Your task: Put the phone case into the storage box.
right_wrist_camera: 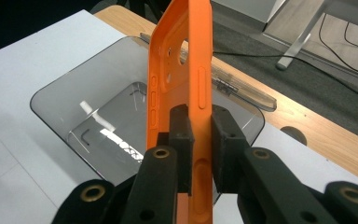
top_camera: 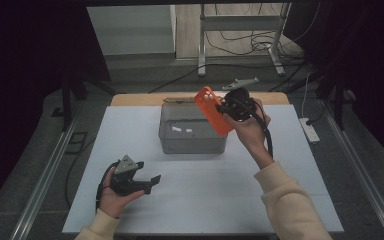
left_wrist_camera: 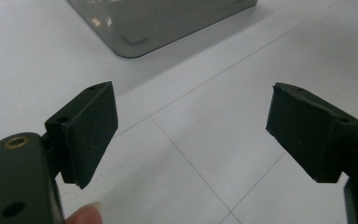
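An orange phone case hangs in the air over the right part of a clear grey bin. My right gripper is shut on the case's side wall, with one pad on each face. The case stands on edge, its camera holes toward the top. Down at the table's front left, my left gripper rests low above the white surface. Its jaws stand wide open with nothing between them.
The white table top ends in a wooden strip at the back. A flat clear lid lies along that strip behind the bin. Beyond the table are a metal stand, cables and a power strip on the floor.
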`<action>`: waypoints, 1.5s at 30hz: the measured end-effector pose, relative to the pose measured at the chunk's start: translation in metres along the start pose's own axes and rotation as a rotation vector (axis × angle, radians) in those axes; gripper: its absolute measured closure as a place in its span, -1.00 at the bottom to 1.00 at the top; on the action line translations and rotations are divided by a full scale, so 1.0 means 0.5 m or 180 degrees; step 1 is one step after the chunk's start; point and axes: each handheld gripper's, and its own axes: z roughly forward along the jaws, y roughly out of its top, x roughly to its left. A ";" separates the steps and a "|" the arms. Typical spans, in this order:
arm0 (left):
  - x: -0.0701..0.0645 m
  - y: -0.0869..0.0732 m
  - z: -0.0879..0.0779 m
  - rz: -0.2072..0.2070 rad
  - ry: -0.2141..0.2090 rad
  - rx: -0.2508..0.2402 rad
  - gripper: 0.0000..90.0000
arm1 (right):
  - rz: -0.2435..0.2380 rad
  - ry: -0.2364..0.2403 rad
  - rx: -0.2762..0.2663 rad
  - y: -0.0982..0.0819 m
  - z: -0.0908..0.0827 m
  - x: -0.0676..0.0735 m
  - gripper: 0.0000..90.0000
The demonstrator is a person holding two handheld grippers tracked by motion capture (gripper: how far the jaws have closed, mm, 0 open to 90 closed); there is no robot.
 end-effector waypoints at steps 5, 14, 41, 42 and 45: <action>0.000 0.000 0.000 -0.0002 -0.0002 0.0000 -0.64 | 0.0014 -0.0027 0.0015 0.002 0.005 -0.002 0.79; 0.000 0.000 0.000 -0.0001 -0.0004 0.0002 -0.64 | -0.0010 -0.0070 0.0049 0.009 0.013 0.001 0.79; 0.000 0.001 -0.001 0.0006 -0.0011 -0.0001 -0.64 | 0.0040 -0.0217 0.0169 0.018 0.043 0.004 0.79; 0.000 0.001 -0.001 0.0004 -0.0012 0.0002 -0.64 | 0.0052 -0.0212 0.0167 0.018 0.044 0.004 0.79; 0.000 0.001 -0.001 0.0000 -0.0014 -0.0002 -0.64 | 0.0057 -0.0228 0.0179 0.018 0.047 0.003 0.79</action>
